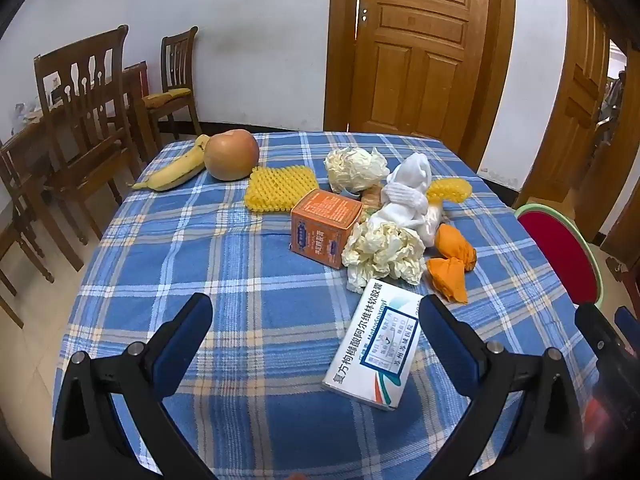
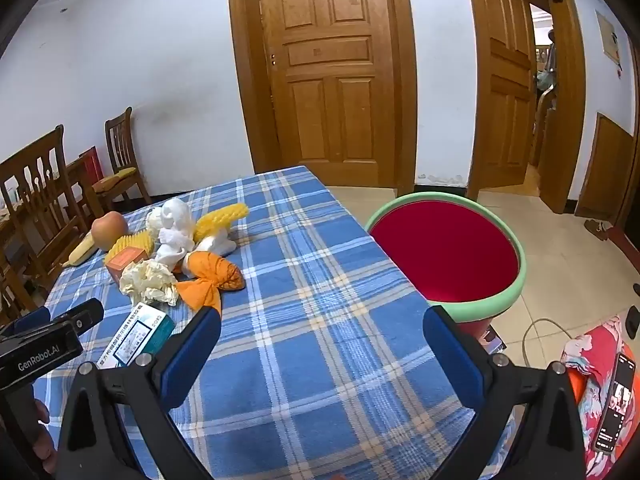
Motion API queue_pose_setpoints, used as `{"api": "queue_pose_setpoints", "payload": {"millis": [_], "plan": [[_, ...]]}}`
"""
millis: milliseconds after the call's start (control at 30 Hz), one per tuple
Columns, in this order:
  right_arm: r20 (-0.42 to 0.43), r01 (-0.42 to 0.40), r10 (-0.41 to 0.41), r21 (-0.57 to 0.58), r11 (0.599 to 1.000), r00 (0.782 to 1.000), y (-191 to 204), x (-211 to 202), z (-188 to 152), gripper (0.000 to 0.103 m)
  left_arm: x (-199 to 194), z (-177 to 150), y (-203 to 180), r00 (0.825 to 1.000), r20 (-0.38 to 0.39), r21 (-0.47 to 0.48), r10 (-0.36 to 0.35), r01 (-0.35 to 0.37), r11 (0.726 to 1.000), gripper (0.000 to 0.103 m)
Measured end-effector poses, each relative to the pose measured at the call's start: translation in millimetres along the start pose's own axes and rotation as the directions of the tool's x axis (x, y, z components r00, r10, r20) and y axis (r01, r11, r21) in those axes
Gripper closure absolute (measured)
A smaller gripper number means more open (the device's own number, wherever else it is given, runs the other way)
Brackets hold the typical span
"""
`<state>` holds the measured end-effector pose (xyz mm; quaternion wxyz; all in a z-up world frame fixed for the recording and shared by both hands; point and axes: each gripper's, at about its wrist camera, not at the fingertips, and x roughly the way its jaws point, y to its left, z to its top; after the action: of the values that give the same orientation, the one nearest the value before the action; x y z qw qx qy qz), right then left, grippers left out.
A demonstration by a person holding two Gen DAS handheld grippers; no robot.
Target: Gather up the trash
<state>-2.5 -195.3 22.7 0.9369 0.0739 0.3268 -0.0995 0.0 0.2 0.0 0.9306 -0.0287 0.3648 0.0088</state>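
You have a pile of trash on the blue checked cloth. Nearest to you lies a white medicine box (image 1: 372,344), flat on its big side, with blue writing on it. Just past it sits a crumpled cream paper ball (image 1: 384,254). To its right lie two orange wrappers (image 1: 452,266), twisted and touching each other. To its left stands a small orange box (image 1: 324,228). Farther away you see a yellow foam net (image 1: 278,188), another cream paper ball (image 1: 354,168), a bunched white cloth (image 1: 408,192) and a second yellow net (image 1: 448,190). To your right, beside the table, stands a round bin (image 2: 516,276), red inside with a green rim.
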Motion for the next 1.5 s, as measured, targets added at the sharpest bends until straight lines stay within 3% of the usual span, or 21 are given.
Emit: {"api": "queue_pose_setpoints", "payload": {"millis": [1500], "plan": [[-0.01, 0.0, 0.0, -0.009, 1.0, 1.0, -0.9, -0.2, -1.3, 0.0, -1.4, 0.2, 4.2, 1.0, -0.007, -0.017, -0.005, 0.005, 1.0, 0.002]]}}
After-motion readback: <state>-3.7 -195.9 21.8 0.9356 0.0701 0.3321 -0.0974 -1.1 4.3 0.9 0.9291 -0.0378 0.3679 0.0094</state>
